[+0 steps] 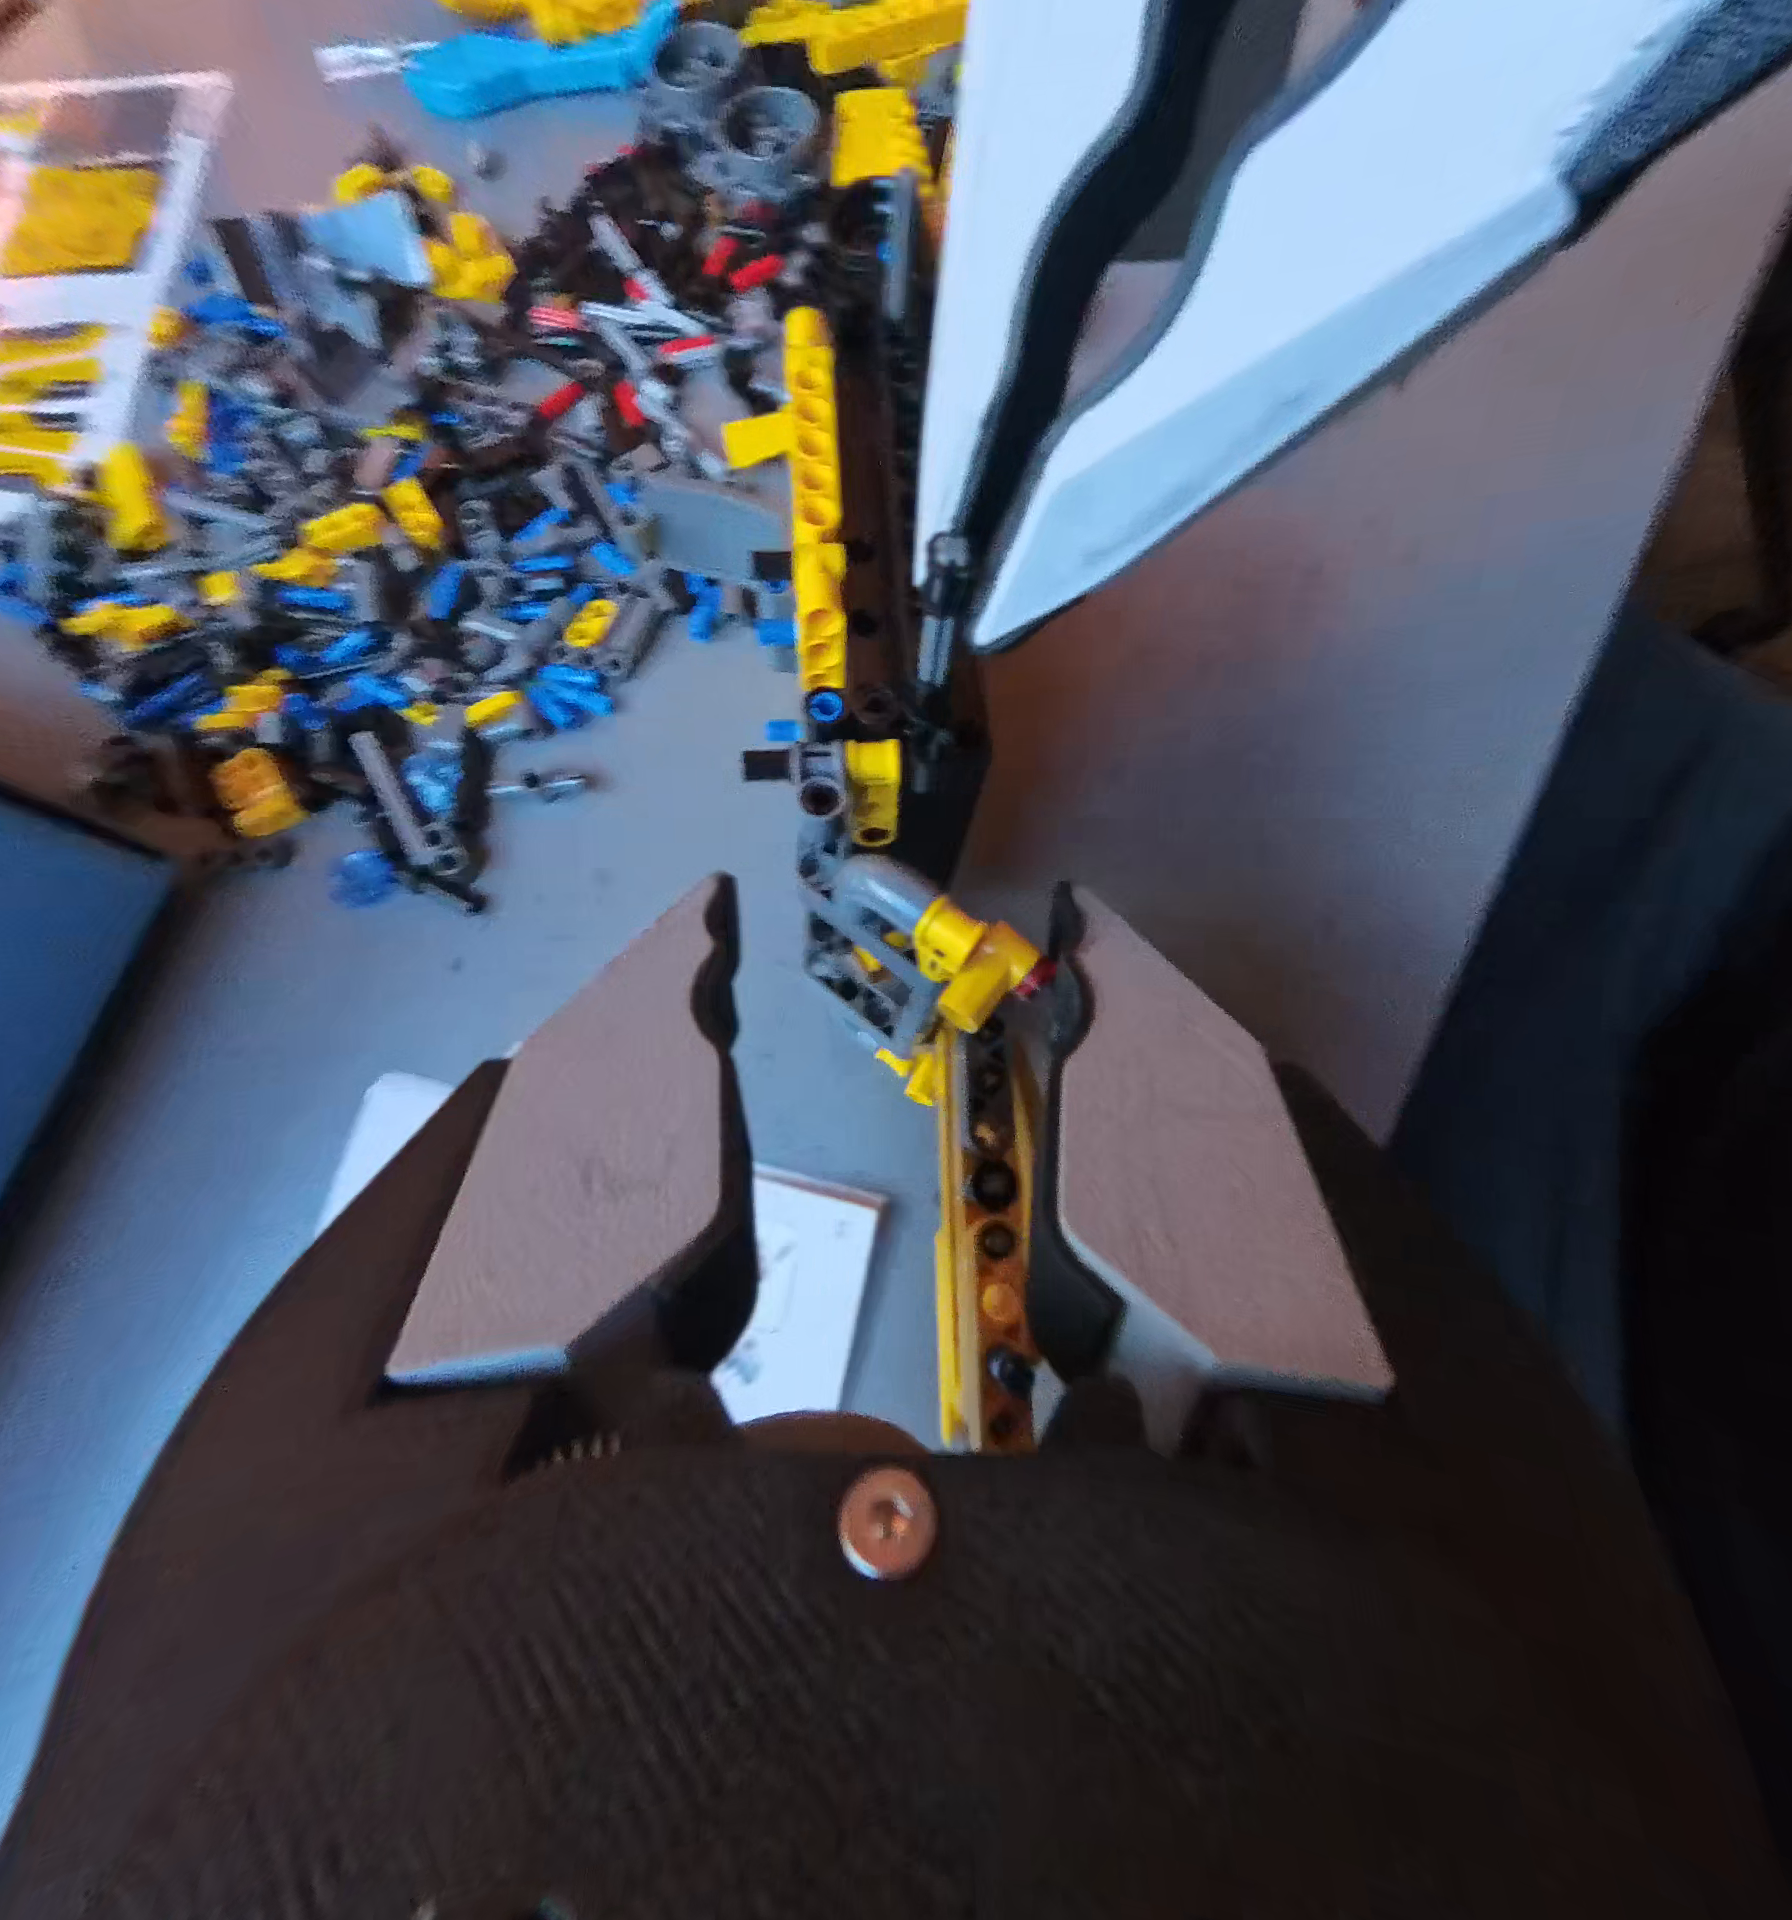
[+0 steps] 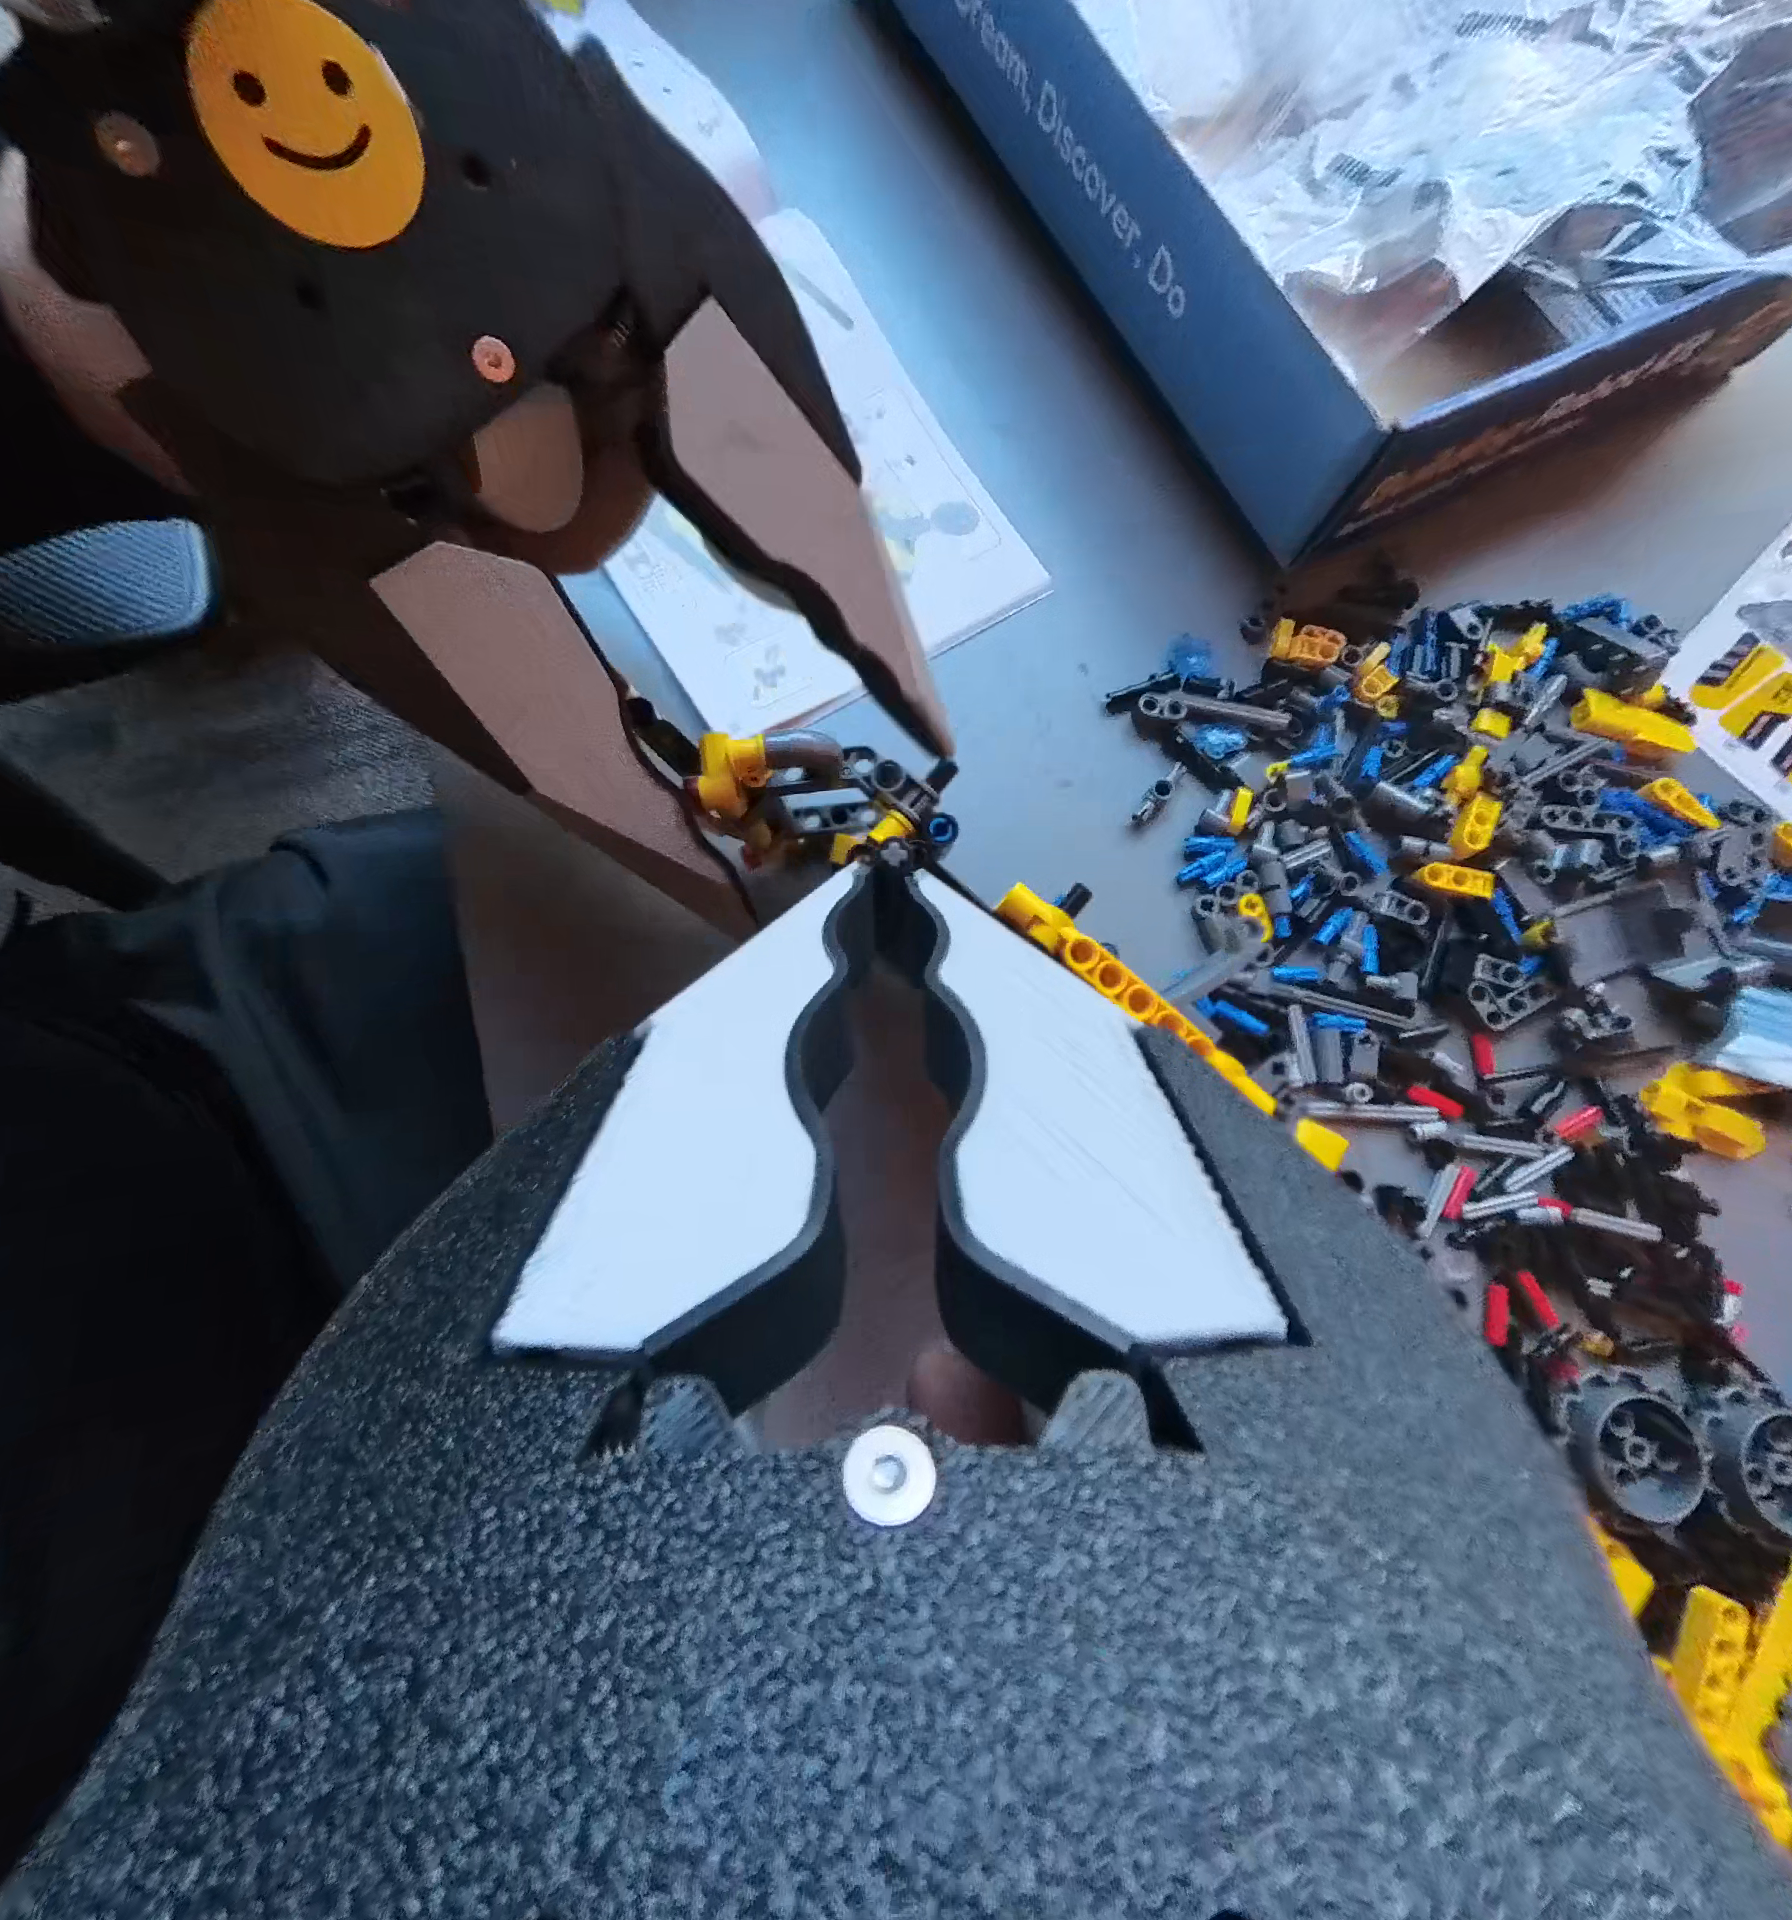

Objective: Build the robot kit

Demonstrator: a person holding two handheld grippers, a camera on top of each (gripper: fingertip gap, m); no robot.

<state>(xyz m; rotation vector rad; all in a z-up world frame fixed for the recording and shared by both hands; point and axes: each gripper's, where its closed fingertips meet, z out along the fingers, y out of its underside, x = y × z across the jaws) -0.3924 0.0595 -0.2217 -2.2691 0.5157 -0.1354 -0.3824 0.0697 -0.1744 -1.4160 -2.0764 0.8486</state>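
Grey tabletop point(image 2: 1058, 436), one item, lit from the side, with a dark chair and my dark trousers at its near edge. On it: a loose heap of small building-toy parts point(image 2: 1494, 883) in blue, yellow, grey, black and red; two grey wheel hubs point(image 2: 1702, 1455); an open dark blue box point(image 2: 1162, 270) holding crinkled clear bags, with lettering along its side that I leave unread; a printed instruction booklet point(image 2: 871, 499) lying open; a yellow-and-black sticker sheet point(image 2: 1775, 686). My left gripper point(image 1: 897, 935), brown-faced with a yellow smiley disc on its back, stands wide open; its right finger point(image 1: 1162, 1143) lies against a part-built yellow and black beam assembly point(image 1: 985, 1195), seemingly to steady it, though I cannot tell whether it grips anything. My right gripper point(image 2: 892, 862), white-faced, is closed to a point on a small black piece at the assembly's joint, beside a blue pin point(image 2: 941, 828) and a grey elbow with yellow connectors point(image 2: 767, 774). The assembly hangs between both tools just over the table edge, its long yellow beam point(image 2: 1131, 997) running under my right gripper toward the heap, probably so both ends stay supported.
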